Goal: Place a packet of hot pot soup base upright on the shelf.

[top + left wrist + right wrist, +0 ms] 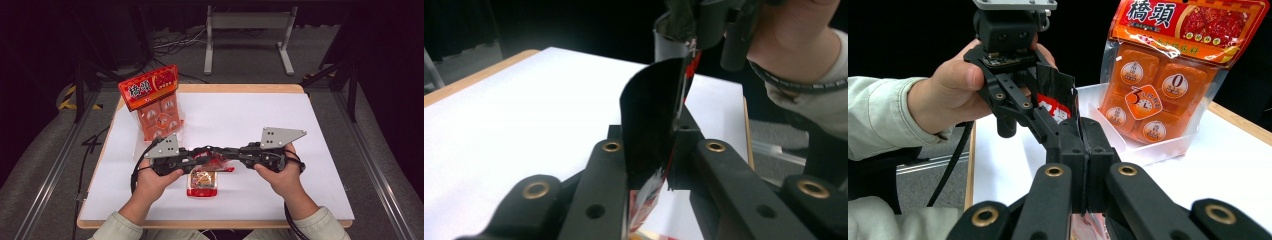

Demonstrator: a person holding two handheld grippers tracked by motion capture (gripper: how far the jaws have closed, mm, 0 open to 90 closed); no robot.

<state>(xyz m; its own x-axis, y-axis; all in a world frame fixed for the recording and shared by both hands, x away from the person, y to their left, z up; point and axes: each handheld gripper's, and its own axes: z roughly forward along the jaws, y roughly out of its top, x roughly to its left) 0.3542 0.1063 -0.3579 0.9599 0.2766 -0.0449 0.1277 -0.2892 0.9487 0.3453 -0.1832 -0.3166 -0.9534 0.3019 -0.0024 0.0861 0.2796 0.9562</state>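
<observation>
A small red and black snack wrapper [215, 161] hangs between my two grippers just above the white table [260, 115]. My left gripper [202, 154] is shut on one end of it, and my right gripper [231, 152] is shut on the other, tips facing each other. In the left gripper view the wrapper [651, 110] rises from my closed left gripper [649, 167] to the right gripper [689, 45]. In the right gripper view my right gripper [1080, 135] pinches the wrapper [1055, 92], with the left gripper [1045, 122] opposite.
A clear packet with a brown snack [202, 183] lies on the table just below the held wrapper. A large orange multi-pack bag [155, 100] [1163, 85] stands in a white tray [1128, 145] at the back left. A person's hands hold both grippers.
</observation>
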